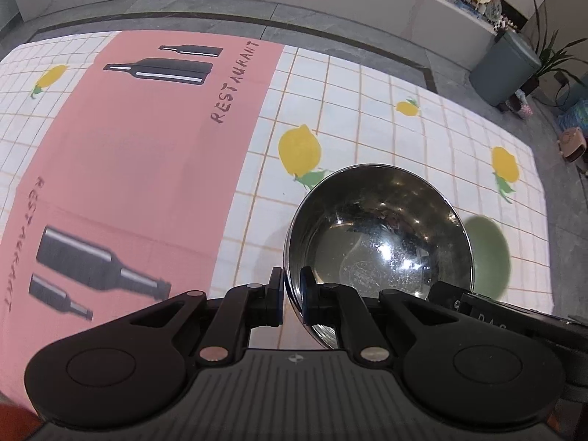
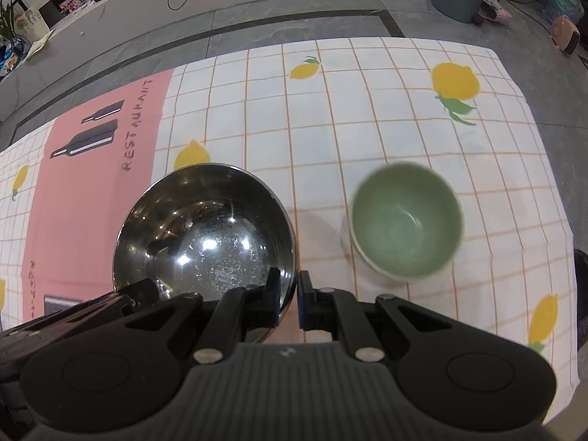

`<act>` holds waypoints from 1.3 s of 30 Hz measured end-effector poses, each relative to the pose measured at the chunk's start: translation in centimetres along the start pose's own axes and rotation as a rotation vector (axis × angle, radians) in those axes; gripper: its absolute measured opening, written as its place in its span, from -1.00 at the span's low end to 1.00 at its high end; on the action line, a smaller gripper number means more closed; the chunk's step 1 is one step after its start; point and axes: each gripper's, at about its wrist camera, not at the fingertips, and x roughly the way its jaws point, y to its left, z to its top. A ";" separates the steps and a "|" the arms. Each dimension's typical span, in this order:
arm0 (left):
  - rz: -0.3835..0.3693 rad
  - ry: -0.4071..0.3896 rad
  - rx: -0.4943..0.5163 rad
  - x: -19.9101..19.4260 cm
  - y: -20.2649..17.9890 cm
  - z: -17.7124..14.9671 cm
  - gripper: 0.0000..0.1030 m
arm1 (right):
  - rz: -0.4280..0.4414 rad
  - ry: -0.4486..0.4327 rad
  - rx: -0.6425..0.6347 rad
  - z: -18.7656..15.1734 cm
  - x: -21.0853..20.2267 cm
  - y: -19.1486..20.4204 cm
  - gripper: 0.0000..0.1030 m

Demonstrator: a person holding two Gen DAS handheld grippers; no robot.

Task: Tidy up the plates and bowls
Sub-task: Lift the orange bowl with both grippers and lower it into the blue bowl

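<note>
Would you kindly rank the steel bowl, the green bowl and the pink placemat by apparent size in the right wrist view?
1. Steel bowl, though it sits nearest the camera, which inflates it.
2. Pink placemat, close behind in visible area and partly hidden, so its rank is unsure.
3. Green bowl, clearly smallest.

The pink mat (image 1: 121, 154) fills the left half of the left wrist view with bare, flat surface, open to a passing gripper. At lower right the steel bowl (image 1: 378, 242) blocks the way, the green bowl (image 2: 406, 222) just beside it (a narrow strip of checked cloth (image 2: 367, 110) shows between them).
</note>
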 end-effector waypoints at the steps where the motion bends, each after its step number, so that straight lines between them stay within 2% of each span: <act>1: -0.007 -0.005 -0.006 -0.5 -0.1 -0.4 -0.83 | -0.001 -0.006 0.000 -0.4 -0.5 -0.1 -0.89; 7: -0.035 -0.037 0.014 -3.8 -1.1 -2.6 -0.82 | 0.003 -0.058 0.009 -2.9 -4.4 -1.3 -0.89; 15: -0.080 -0.026 0.037 -6.7 -1.8 -5.9 -0.80 | 0.009 -0.082 0.013 -6.2 -8.6 -3.2 -0.88; 22: -0.077 0.050 0.065 -5.9 -1.7 -9.1 -0.79 | 0.013 -0.043 -0.002 -10.0 -8.6 -4.5 -0.86; 29: -0.070 0.055 0.127 -6.4 -2.3 -11.5 -0.78 | 0.026 -0.004 -0.003 -13.1 -8.2 -5.8 -0.85; 39: -0.071 0.076 0.192 -6.2 -3.6 -12.7 -0.75 | 0.024 0.009 0.009 -14.4 -8.1 -7.2 -0.85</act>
